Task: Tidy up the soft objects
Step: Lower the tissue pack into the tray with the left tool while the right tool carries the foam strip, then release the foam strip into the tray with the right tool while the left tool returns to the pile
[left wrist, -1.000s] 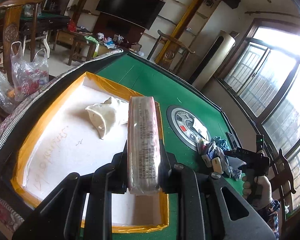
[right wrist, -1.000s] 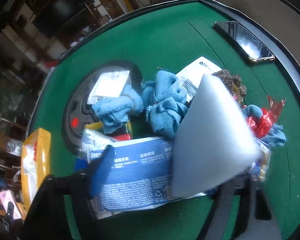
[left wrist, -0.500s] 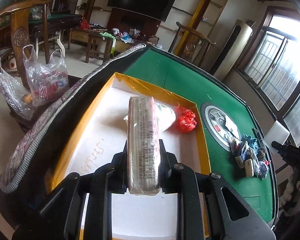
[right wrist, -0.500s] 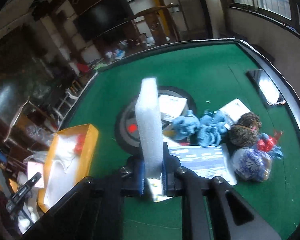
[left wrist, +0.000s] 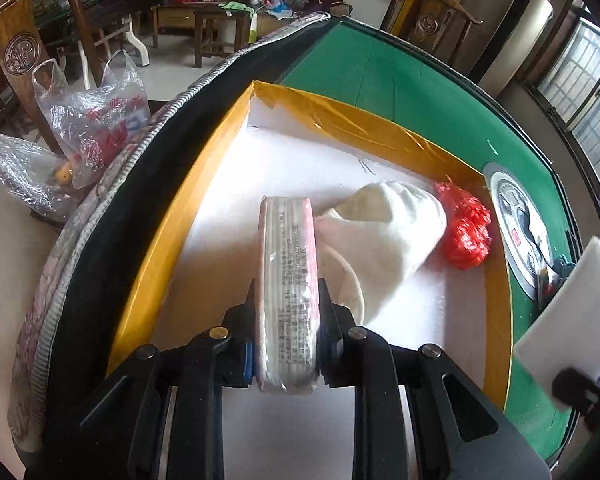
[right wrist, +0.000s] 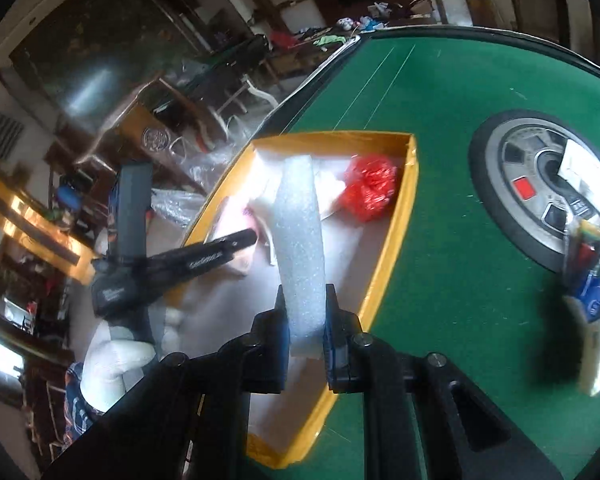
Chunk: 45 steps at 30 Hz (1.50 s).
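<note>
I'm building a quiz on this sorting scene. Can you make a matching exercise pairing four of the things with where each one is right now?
Things:
1. tissue pack
2. foam sheet
3. red mesh ball
4. white cloth

Places:
A. lying in the yellow-rimmed box, in its far right corner as the left wrist view shows it
B. clamped in the left gripper
C. lying in the box beside the ball
D. clamped in the right gripper

Pairs: 1-B, 2-D, 3-A, 4-C

Yellow-rimmed white tray (left wrist: 188,216); green felt table (left wrist: 400,92); red mesh ball (left wrist: 466,232); white foam block (right wrist: 302,248).
</note>
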Each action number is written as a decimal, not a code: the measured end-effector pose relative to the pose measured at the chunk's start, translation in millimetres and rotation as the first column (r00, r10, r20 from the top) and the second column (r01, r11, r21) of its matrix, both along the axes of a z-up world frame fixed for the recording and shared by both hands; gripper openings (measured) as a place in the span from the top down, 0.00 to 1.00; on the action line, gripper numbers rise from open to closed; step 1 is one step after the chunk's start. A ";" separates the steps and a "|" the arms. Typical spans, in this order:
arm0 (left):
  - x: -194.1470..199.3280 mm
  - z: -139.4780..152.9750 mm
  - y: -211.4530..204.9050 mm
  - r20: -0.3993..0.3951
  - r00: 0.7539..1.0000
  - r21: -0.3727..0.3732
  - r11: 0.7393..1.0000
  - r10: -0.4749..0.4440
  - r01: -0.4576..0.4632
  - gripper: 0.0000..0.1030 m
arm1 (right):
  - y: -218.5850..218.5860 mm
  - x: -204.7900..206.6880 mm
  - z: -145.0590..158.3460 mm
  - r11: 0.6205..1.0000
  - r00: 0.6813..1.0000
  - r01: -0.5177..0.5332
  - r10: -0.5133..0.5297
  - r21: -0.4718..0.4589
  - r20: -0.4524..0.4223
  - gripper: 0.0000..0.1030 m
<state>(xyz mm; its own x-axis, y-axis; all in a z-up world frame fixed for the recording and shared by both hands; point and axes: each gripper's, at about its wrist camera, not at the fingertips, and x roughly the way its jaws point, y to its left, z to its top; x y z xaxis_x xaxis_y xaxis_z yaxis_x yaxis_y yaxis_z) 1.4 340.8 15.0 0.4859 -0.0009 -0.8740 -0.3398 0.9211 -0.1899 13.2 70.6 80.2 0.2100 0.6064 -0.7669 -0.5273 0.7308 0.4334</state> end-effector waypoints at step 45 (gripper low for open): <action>-57.4 99.3 -130.9 0.354 0.898 -0.056 0.952 -0.263 0.301 0.30 | -233.6 5.8 51.8 0.838 0.759 0.545 -0.470 -0.044 0.452 0.19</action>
